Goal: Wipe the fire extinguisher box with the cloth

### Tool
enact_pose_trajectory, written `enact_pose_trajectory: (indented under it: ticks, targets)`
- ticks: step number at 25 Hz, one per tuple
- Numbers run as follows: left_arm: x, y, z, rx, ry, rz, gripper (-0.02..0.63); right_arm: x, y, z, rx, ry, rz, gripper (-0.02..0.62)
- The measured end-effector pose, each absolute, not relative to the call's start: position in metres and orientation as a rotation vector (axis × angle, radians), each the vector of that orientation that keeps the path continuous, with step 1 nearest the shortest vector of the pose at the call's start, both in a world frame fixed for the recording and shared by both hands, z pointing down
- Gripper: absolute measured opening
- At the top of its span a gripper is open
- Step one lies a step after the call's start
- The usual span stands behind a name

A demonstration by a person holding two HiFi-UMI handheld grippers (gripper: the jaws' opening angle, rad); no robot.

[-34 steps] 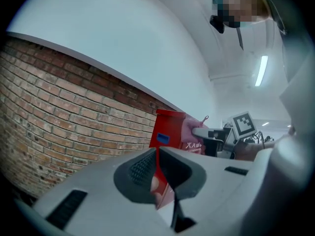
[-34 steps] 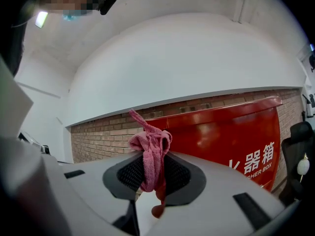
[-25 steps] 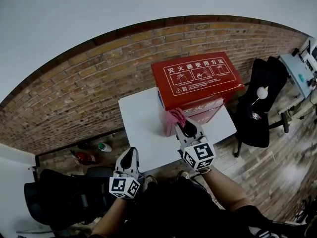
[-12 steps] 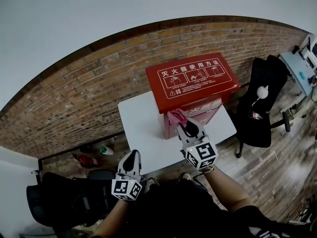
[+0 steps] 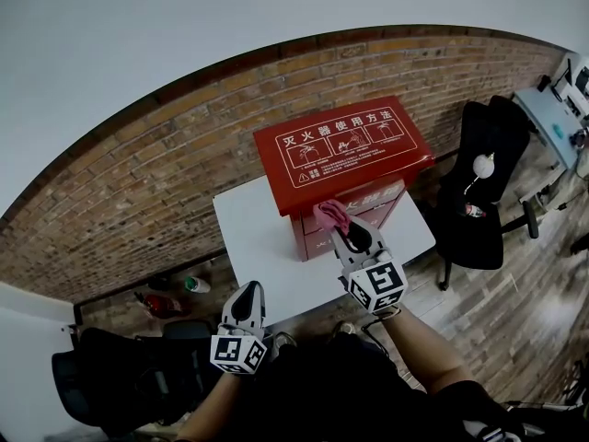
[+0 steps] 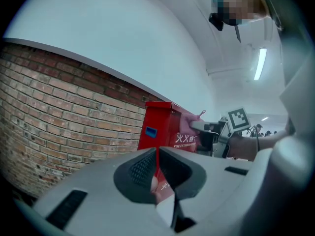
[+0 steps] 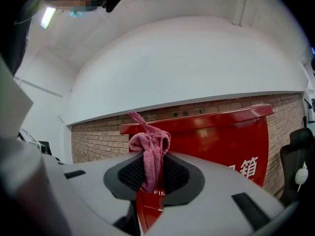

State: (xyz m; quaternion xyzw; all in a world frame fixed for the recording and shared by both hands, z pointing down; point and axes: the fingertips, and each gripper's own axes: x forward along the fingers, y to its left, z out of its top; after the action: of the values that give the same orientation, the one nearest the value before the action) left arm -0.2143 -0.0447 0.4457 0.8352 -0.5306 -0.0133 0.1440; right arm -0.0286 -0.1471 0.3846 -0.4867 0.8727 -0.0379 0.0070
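Cloth (image 5: pixel 331 215) against box front is the relation we weigh. In the head view, the right tool (image 5: pixel 344 232) pinches the pink cloth and holds it up to the fire extinguisher box (image 5: pixel 342 147), just under the overhanging lid, toward the left of the front face. The box lies straight ahead of that tool, and its long axis runs left to right across the white tabletop (image 5: pixel 253 233). We judge the coming stroke should run sideways along that face. The left tool (image 5: pixel 246 295) hangs low by our body, well apart from the box, so the right is plainly the nearer. A brick wall (image 5: pixel 138 178) runs behind the tabletop, and a black chair (image 5: pixel 483 178) stands to the right.

In the left gripper view, the jaws are pressed together with nothing between them. The box shows beyond them with the cloth at its front.

In the right gripper view, the jaws clamp the cloth and its bunched top stands above them. The red face is close ahead, but we cannot tell from here whether the cloth touches it.
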Motion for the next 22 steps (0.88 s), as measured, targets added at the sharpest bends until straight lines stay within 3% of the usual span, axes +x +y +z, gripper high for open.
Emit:
enact_pose_trajectory:
  ticks: [22]
  targets:
    - [-0.177,-0.05,0.45,2.416,-1.516,-0.017,0.034,0.028,-0.159,0.385,-1.587,2.694,-0.126,0.089]
